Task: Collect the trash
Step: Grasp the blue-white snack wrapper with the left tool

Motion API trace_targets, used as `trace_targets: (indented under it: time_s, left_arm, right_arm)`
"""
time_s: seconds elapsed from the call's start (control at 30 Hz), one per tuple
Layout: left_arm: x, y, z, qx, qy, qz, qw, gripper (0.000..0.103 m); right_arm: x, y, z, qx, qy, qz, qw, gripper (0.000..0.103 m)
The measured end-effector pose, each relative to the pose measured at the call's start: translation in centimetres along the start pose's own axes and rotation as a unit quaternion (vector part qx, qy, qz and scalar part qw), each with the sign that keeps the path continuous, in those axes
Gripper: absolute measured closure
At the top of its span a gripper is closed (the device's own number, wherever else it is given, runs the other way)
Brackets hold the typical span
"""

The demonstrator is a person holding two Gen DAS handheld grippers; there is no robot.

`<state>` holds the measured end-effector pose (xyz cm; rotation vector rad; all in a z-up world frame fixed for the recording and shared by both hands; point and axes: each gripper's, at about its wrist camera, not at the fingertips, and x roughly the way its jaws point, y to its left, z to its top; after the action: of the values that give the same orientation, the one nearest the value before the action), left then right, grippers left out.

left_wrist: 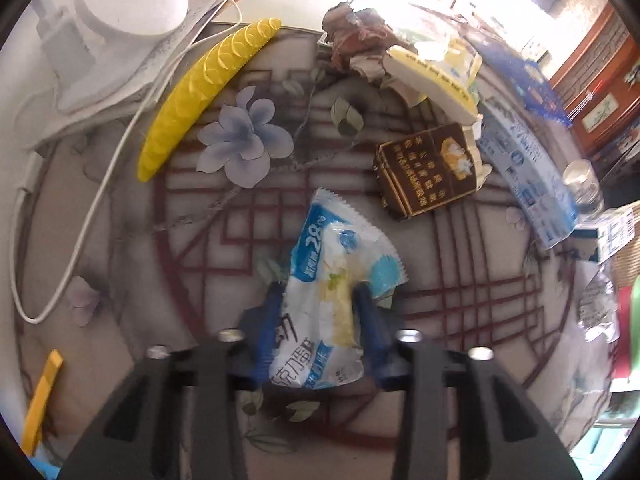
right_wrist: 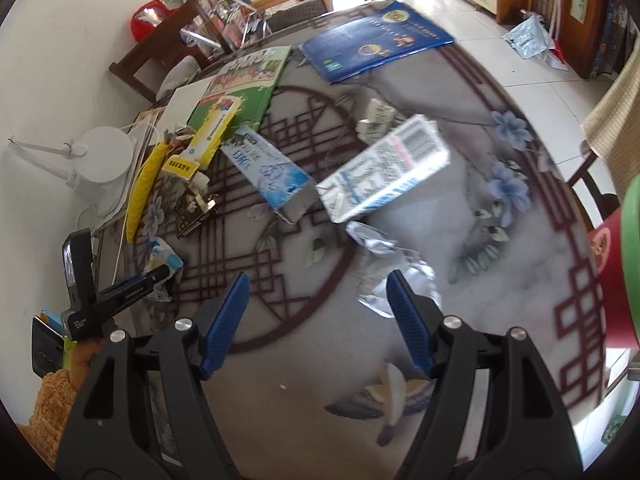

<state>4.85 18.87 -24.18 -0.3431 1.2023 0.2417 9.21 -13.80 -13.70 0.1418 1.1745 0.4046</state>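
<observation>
The blue-and-white snack wrapper (left_wrist: 340,280) lies flat on the patterned table (left_wrist: 120,240), and the left gripper (left_wrist: 316,304) is clamped on its near end, blue pads squeezing the foil from both sides, pointing steeply down so the thin film can be pinched off the surface. Just beyond sit a brown cigarette pack (left_wrist: 426,170) and a long blue carton (left_wrist: 528,176). Over on the right, the right gripper (right_wrist: 318,304) hangs with jaws apart and nothing between them, near a crumpled silver foil wrapper (right_wrist: 384,264) below a milk carton (right_wrist: 386,168), probably lining up for that.
</observation>
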Motion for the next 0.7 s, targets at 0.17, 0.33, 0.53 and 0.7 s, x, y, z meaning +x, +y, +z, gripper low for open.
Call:
trace_targets:
  time_s: [0.17, 0.33, 0.53, 0.7]
  left_arm:
    - [-1.4, 0.7, -0.6, -0.028, -0.019, -0.021, 0.9992, 0.077]
    - [-2.4, 1.4, -1.4, -0.053, -0.029, -0.038, 0.9974, 0.077]
    - [-2.5, 2.3, -2.0, -0.077, -0.028, -0.045, 0.9956, 0.077]
    - [-2.4, 3.3, -2.1, -0.096, -0.030, -0.044, 0.9940, 0.077]
  right_arm:
    - [4.4, 4.9, 2.7, -0.051, 0.032, 0.032, 0.998, 0.034]
    - [9.8, 11.2, 5.4, -0.121, 0.051, 0.052, 0.990, 0.030]
    - [15.1, 15.9, 6.6, -0.160, 0.069, 0.039, 0.984, 0.021]
    - [18.2, 19.0, 6.0, -0.210, 0.081, 0.008, 0.974, 0.017]
